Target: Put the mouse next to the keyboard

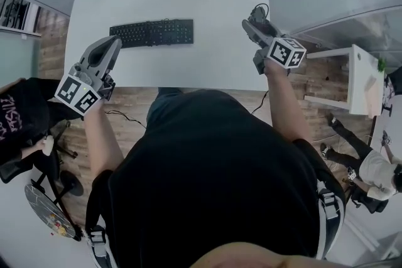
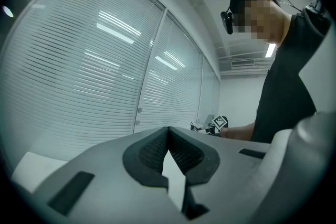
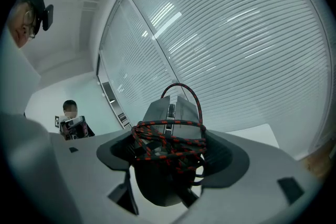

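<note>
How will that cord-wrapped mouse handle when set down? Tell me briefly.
The mouse looks rigid and probably light. Its braided cord, wound loosely around it, may slip loose or snag. Resting on that bundle, it could rock rather than sit flat.

Desk layout, seen from above. The keyboard [image 1: 151, 32] lies on the table [image 1: 213, 47], left of centre and towards the far edge. The left gripper [image 1: 115, 41] hangs over the table's near left corner, just before the keyboard's left end. The right gripper [image 1: 253, 20] is at the table's right edge, well apart from the keyboard, with the mouse [image 1: 259, 11] between its jaws and a cable [image 3: 168, 147] wound around the mouse. A side table [image 1: 355, 81] stands to the right. A chair [image 1: 53, 182] stands at the near left.
</note>
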### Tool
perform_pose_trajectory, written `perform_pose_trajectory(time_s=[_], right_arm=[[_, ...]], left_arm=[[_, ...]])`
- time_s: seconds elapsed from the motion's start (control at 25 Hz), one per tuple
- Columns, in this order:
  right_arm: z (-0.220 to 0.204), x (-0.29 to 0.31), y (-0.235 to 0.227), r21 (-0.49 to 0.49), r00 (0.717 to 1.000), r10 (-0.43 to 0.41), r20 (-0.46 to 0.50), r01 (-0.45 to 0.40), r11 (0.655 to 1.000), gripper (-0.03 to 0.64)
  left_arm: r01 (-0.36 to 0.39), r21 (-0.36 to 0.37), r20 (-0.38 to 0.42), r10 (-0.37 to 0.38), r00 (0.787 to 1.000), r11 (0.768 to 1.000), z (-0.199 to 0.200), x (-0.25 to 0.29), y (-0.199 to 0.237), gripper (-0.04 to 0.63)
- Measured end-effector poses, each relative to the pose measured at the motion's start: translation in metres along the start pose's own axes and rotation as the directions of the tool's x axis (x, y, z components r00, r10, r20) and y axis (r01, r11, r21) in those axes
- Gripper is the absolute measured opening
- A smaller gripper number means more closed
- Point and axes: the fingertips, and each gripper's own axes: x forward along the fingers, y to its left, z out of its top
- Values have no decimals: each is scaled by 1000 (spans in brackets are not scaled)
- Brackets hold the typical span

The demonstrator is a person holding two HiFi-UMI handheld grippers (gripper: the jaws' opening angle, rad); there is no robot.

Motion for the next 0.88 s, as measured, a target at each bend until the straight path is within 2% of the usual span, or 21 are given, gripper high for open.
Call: perform_pose_trajectory(time_s=[0.2, 0.56, 0.88], right_arm=[[-4, 3, 2, 18, 1000, -11, -4, 11, 1000, 399], [-18, 27, -24, 12, 997, -50, -57, 50, 999, 399], [-38, 38, -57, 76, 993, -74, -90, 81, 994, 399]], left_arm=[[-14, 4, -3, 14, 1000, 1000, 5, -14, 4, 21], [-17, 17, -29, 18, 999, 1000, 8, -12, 20, 21], [-14, 42, -69, 17, 997, 999, 5, -4, 18, 22]])
